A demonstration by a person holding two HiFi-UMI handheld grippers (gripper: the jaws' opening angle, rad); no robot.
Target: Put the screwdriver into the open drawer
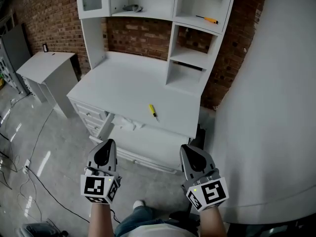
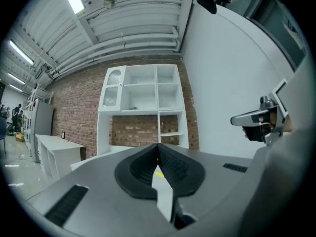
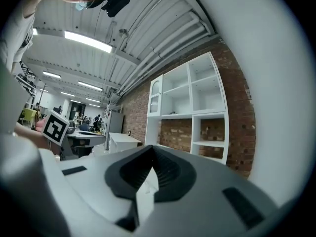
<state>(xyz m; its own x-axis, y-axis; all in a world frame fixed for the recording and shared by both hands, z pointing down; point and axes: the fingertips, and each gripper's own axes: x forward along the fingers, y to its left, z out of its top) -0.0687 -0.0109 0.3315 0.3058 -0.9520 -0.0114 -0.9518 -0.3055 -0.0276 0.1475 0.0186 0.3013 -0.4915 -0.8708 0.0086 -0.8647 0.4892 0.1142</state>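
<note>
Straight ahead of us a tall white shelf unit (image 1: 174, 14) stands against a brick wall (image 1: 49, 14), and its counter (image 1: 123, 83) reaches out toward us. On the right a broad white curved panel (image 1: 276, 98) fills that side of the head view. Far to the left, apart from the unit, stands a small white table (image 1: 47, 65). Under the counter's near edge the drawer (image 1: 148, 142) is pulled out; something pale and crumpled lies at its far left corner, and we cannot tell what it is.

We hold both grippers low and near, short of the drawer and pointing toward the unit. The left gripper (image 1: 109, 143) has its jaws pressed together at the tips, with nothing between them. The right gripper (image 1: 184, 148) likewise has its jaws closed on nothing.

The screwdriver (image 1: 153, 111) — yellow handle, thin shaft — lies on the counter close to the near edge, just beyond the open drawer and well apart from both grippers. A second, orange-handled tool (image 1: 207, 19) lies on the upper right shelf, and a small grey object (image 1: 132, 7) sits on the upper middle shelf.
</note>
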